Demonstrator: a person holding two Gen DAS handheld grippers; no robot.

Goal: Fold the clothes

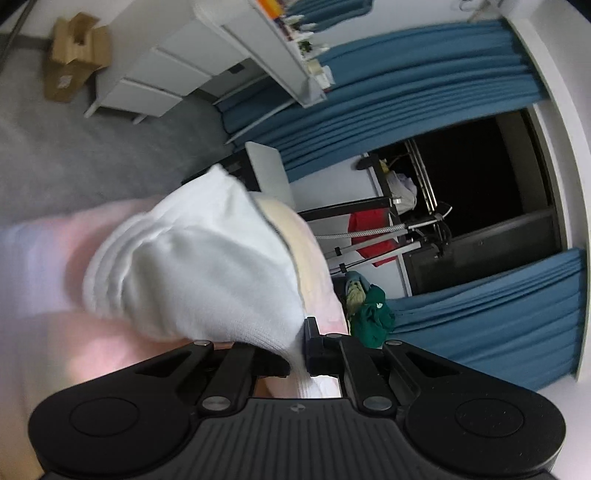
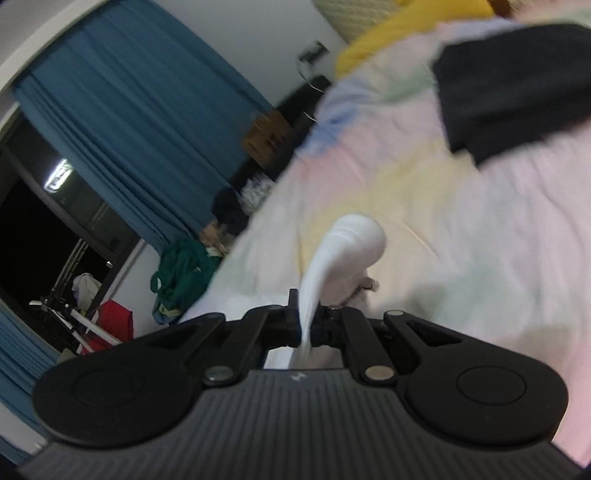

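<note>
A white knitted garment hangs bunched above the pastel bedsheet. My left gripper is shut on one edge of it. My right gripper is shut on another part of the same white garment, which trails forward from the jaws over the pastel bed. A black garment lies on the bed at the upper right of the right wrist view. Both views are motion-blurred.
A green garment lies beside the bed, also in the right wrist view. Blue curtains frame a dark window. A drying rack with a red cloth, a white drawer unit, a cardboard box, a yellow cloth.
</note>
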